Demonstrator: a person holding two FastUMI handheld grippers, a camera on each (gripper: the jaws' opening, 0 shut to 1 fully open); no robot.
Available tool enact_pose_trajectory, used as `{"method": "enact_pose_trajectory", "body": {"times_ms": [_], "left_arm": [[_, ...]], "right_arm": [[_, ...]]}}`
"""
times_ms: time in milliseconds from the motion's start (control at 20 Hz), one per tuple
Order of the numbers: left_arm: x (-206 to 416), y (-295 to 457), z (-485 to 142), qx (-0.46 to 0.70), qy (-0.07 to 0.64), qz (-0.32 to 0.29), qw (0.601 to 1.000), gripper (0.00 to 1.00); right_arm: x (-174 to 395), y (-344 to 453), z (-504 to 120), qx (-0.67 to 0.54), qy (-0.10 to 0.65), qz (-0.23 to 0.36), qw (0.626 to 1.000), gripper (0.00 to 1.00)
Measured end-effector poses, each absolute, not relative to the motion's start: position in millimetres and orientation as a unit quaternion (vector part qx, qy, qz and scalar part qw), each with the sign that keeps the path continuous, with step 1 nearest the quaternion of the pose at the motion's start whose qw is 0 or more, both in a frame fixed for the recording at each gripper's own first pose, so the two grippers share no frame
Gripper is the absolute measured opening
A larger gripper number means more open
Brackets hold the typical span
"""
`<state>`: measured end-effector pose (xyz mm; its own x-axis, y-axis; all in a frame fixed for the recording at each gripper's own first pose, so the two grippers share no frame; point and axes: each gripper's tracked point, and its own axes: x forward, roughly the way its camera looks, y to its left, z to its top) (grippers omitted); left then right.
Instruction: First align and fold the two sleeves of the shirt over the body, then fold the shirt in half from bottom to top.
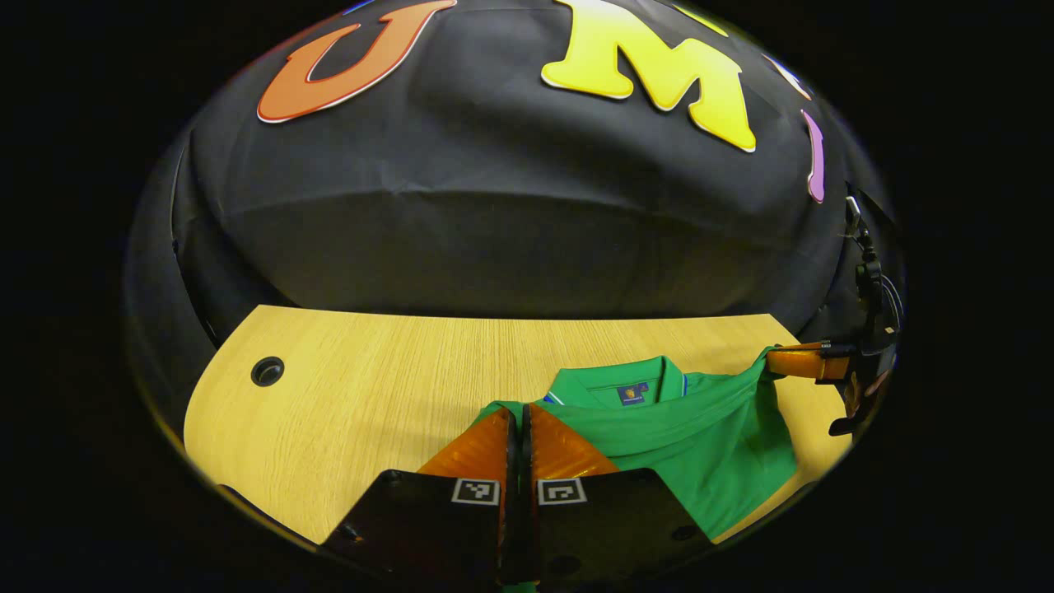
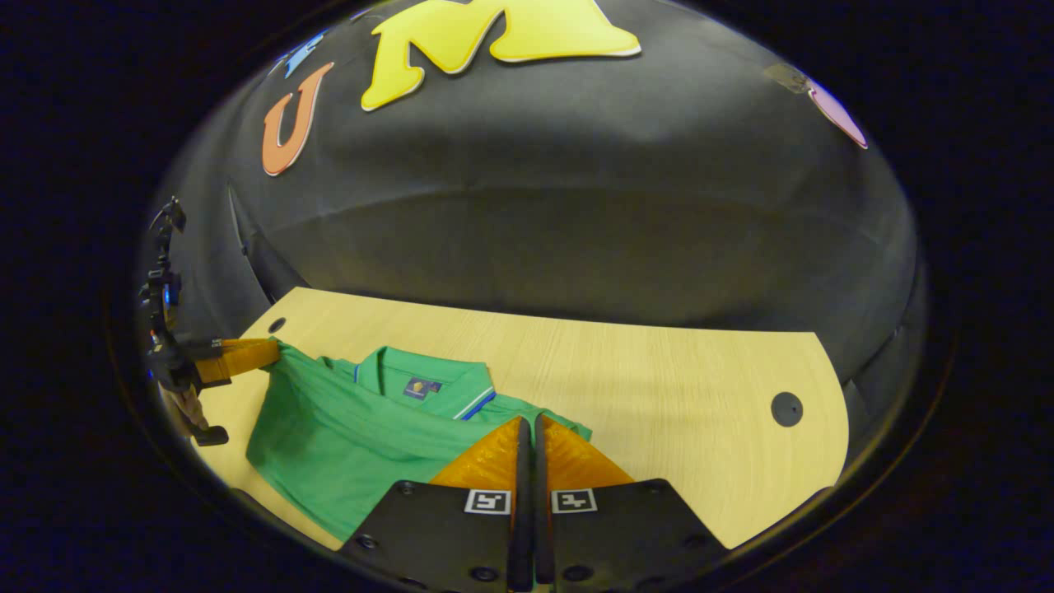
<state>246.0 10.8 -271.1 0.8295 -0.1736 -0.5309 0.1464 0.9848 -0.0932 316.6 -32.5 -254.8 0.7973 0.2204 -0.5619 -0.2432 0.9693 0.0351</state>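
Observation:
A green polo shirt [image 1: 700, 445] lies collar up on the wooden table [image 1: 370, 387], its collar [image 1: 626, 387] toward the wall. In the left gripper view my left gripper [image 1: 519, 416] is shut, with green fabric at its tips at the shirt's left shoulder edge. The right gripper [image 1: 778, 358] is at the far right, shut on the shirt's other upper corner, which it lifts slightly. In the right gripper view the shirt [image 2: 346, 445] spreads to the left, my right gripper [image 2: 528, 424] is shut at its near edge, and the left gripper [image 2: 272, 350] pinches the far corner.
Black cloth walls the booth behind the table [image 2: 675, 395]. A round cable hole [image 1: 267, 371] sits near the table's left end and another cable hole [image 2: 786, 408] near its right end. Bare wood lies on both sides of the shirt.

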Motion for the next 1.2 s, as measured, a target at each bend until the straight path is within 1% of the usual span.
{"method": "enact_pose_trajectory", "body": {"times_ms": [100, 150, 200, 300, 350, 400, 500, 550, 600, 650, 700, 750, 800, 850, 900, 950, 1100, 1150, 1200], "left_arm": [[250.6, 13.6, -284.7, -0.018, 0.289, -0.076, 0.954, 0.03], [252.0, 15.0, -288.6, -0.019, 0.291, -0.075, 0.954, 0.03], [251.8, 16.1, -292.6, -0.019, 0.292, -0.072, 0.954, 0.03], [252.2, 17.0, -299.7, -0.015, 0.298, -0.065, 0.952, 0.04], [251.0, 17.4, -302.4, -0.013, 0.301, -0.062, 0.951, 0.14], [251.9, 18.5, -302.4, -0.011, 0.300, -0.059, 0.952, 0.07], [252.8, 16.8, -300.3, -0.009, 0.299, -0.057, 0.953, 0.14], [249.3, 16.4, -299.7, -0.007, 0.302, -0.054, 0.952, 0.15], [247.3, 15.8, -297.7, -0.006, 0.304, -0.052, 0.951, 0.28], [245.0, 15.4, -293.0, -0.008, 0.305, -0.050, 0.951, 0.41], [242.8, 17.0, -286.9, -0.008, 0.302, -0.046, 0.952, 0.59], [241.1, 16.8, -279.8, -0.009, 0.296, -0.045, 0.954, 0.65], [238.4, 18.1, -267.1, -0.010, 0.286, -0.044, 0.957, 0.63], [227.0, 19.3, -245.8, -0.011, 0.276, -0.047, 0.960, 0.82], [233.6, 18.3, -240.3, -0.007, 0.267, -0.049, 0.962, 1.00], [228.4, 18.8, -226.1, 0.001, 0.260, -0.051, 0.964, 1.00], [210.4, 19.3, -165.2, 0.014, 0.214, -0.057, 0.975, 1.00], [202.4, 17.1, -139.8, 0.019, 0.193, -0.059, 0.979, 1.00], [192.1, 16.0, -115.8, 0.026, 0.174, -0.061, 0.983, 1.00]], "right_arm": [[321.0, -31.7, -266.2, -0.033, 0.298, 0.120, 0.946, 0.04], [322.9, -33.6, -272.3, -0.047, 0.299, 0.117, 0.946, 0.00], [324.7, -36.5, -275.6, -0.063, 0.298, 0.115, 0.946, 0.04], [326.0, -35.3, -280.3, -0.078, 0.299, 0.113, 0.944, 0.04], [326.2, -37.0, -281.6, -0.084, 0.300, 0.111, 0.944, 0.08], [324.4, -37.3, -280.9, -0.087, 0.300, 0.111, 0.943, 0.10], [322.6, -39.5, -278.9, -0.092, 0.301, 0.104, 0.943, 0.12], [322.0, -42.0, -277.2, -0.096, 0.301, 0.099, 0.944, 0.28], [321.8, -43.3, -273.0, -0.099, 0.298, 0.094, 0.945, 0.31], [320.8, -45.3, -268.0, -0.101, 0.292, 0.091, 0.947, 0.40], [318.3, -45.3, -260.8, -0.099, 0.287, 0.089, 0.949, 0.50], [313.2, -45.1, -253.8, -0.095, 0.285, 0.089, 0.950, 0.59], [309.0, -44.7, -244.9, -0.091, 0.279, 0.088, 0.952, 0.69], [304.6, -45.7, -235.8, -0.089, 0.274, 0.084, 0.954, 0.78], [297.9, -46.4, -224.8, -0.084, 0.267, 0.080, 0.957, 0.87], [288.9, -46.4, -212.1, -0.075, 0.261, 0.075, 0.959, 0.91], [256.9, -46.0, -156.0, -0.031, 0.230, 0.055, 0.971, 0.95], [242.5, -47.4, -132.9, -0.022, 0.212, 0.048, 0.976, 0.95], [227.7, -48.6, -109.3, -0.015, 0.192, 0.041, 0.980, 0.92]]}}
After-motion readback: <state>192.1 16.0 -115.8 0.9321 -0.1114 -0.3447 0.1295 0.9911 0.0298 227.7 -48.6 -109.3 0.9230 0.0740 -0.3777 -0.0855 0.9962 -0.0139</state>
